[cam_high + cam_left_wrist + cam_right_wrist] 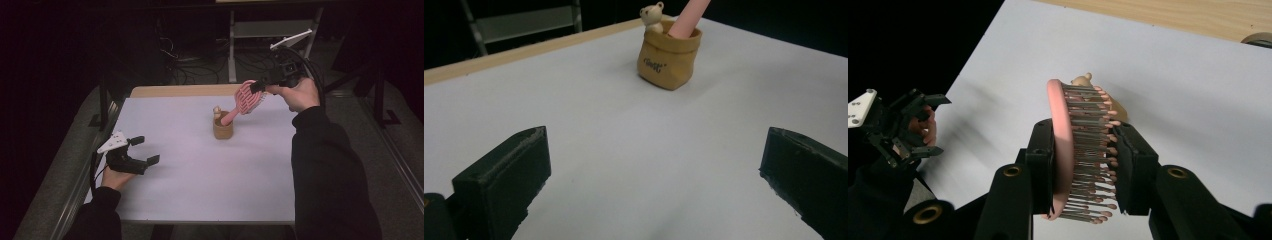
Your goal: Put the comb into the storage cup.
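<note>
A pink hairbrush [247, 97] is held by its head in my right gripper [259, 86], which is shut on it above the table's far middle. Its handle [688, 18] slants down into a small tan pouch [223, 128] with a little bear figure [652, 16] on its rim. In the right gripper view the jaws clamp the brush head [1060, 145] across its back and bristles. My left gripper [147, 149] rests open near the table's left edge with nothing between its fingers [504, 185]; the pouch [669, 60] stands well ahead of it.
The white table top [200, 170] has a wooden strip [185, 90] along its far edge. Behind it, in the dark, are a metal frame [270, 30] and cables on the floor. A person's dark sleeve [330, 175] reaches along the right side.
</note>
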A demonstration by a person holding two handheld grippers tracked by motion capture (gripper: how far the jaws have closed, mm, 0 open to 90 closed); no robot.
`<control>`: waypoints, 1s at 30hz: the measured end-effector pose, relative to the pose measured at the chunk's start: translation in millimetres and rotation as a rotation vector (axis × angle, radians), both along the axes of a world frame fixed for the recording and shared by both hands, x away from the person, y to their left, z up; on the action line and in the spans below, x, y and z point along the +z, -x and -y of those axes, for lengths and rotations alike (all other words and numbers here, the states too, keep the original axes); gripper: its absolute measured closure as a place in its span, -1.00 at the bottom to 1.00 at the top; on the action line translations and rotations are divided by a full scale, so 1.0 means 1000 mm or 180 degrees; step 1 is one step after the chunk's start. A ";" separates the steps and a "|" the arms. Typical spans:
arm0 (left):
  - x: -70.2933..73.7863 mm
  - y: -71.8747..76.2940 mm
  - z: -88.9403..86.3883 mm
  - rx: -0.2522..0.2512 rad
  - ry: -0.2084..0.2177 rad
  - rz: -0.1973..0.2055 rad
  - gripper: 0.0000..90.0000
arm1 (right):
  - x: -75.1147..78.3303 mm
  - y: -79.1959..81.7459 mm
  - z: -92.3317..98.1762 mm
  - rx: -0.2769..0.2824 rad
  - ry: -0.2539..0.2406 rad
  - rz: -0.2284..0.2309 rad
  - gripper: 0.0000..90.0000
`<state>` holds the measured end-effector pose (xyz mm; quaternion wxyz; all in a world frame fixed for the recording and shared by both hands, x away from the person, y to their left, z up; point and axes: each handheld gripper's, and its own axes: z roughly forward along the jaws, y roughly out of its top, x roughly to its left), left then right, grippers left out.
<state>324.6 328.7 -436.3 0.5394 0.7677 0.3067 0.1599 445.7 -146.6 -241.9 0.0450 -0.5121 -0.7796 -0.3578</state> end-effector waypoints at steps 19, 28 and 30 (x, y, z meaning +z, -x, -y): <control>-0.006 0.009 -0.004 -0.0018 -0.0005 0.0000 -1.00 | -0.023 -0.015 -0.008 -0.0058 0.0008 -0.0096 0.41; -0.007 0.010 -0.002 -0.0051 -0.0037 -0.0013 -1.00 | -0.032 -0.018 -0.013 -0.0068 0.0018 -0.0114 0.41; -0.008 0.009 -0.002 -0.0053 -0.0045 -0.0015 -1.00 | -0.034 -0.019 -0.013 -0.0079 0.0012 -0.0110 0.41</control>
